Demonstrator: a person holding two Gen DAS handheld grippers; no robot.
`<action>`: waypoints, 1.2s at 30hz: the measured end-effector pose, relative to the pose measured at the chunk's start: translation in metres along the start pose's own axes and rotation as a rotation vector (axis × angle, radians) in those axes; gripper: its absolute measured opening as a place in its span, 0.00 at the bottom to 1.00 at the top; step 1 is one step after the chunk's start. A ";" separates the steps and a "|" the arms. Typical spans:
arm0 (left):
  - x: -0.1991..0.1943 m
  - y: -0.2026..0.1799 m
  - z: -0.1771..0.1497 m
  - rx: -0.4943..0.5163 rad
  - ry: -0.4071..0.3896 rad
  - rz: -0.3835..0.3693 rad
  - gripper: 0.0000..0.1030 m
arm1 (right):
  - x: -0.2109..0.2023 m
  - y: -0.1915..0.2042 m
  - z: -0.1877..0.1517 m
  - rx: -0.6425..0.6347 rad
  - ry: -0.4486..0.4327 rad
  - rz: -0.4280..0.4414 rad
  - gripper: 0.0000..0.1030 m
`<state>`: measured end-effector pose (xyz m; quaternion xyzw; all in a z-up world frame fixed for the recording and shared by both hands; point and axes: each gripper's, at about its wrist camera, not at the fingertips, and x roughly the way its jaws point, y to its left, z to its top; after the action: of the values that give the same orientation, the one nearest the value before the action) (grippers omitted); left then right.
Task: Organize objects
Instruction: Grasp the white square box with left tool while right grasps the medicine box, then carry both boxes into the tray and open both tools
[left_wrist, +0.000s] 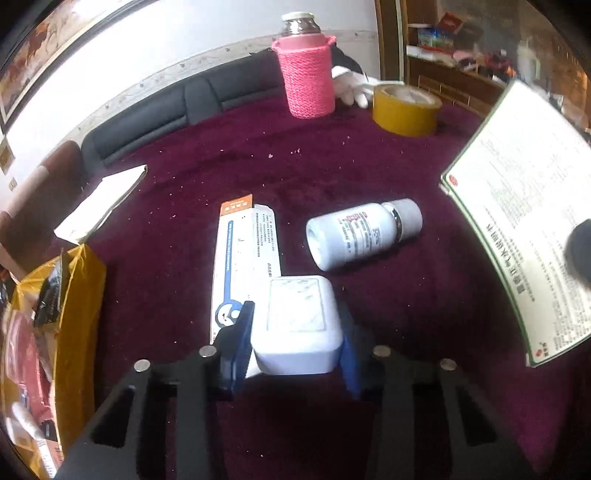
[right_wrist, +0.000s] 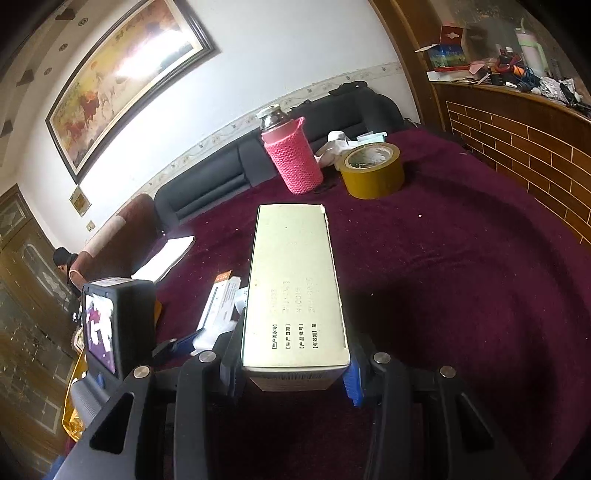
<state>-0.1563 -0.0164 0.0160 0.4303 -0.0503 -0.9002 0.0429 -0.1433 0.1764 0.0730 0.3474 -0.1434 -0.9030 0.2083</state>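
My left gripper (left_wrist: 295, 332) is shut on a white square container (left_wrist: 297, 325), held just above the maroon table cloth (left_wrist: 369, 170). Ahead of it lie a long white-and-orange box (left_wrist: 242, 254) and a white pill bottle (left_wrist: 364, 234) on its side. My right gripper (right_wrist: 295, 354) is shut on a pale green medicine box (right_wrist: 293, 291), held above the cloth; that box also shows at the right edge of the left wrist view (left_wrist: 524, 221). The left gripper (right_wrist: 184, 343) shows at lower left in the right wrist view.
A jar in a pink knitted sleeve (left_wrist: 306, 70) and a roll of yellow tape (left_wrist: 404, 109) stand at the far side, beside a white glove (left_wrist: 352, 83). A yellow bag (left_wrist: 48, 332) with items sits at left, a white booklet (left_wrist: 101, 201) behind it. A brick-faced counter (right_wrist: 524, 147) borders the right.
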 end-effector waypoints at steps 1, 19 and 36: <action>-0.002 0.002 -0.002 -0.007 -0.007 -0.008 0.37 | 0.000 0.000 0.000 0.001 0.001 0.001 0.44; -0.110 0.024 -0.071 0.002 -0.162 -0.016 0.37 | 0.010 0.043 -0.024 -0.155 0.038 0.025 0.44; -0.150 0.080 -0.098 -0.099 -0.220 -0.021 0.37 | 0.000 0.085 -0.048 -0.191 0.050 0.086 0.45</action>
<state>0.0164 -0.0825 0.0804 0.3267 -0.0058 -0.9438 0.0489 -0.0871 0.0964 0.0731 0.3418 -0.0661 -0.8938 0.2826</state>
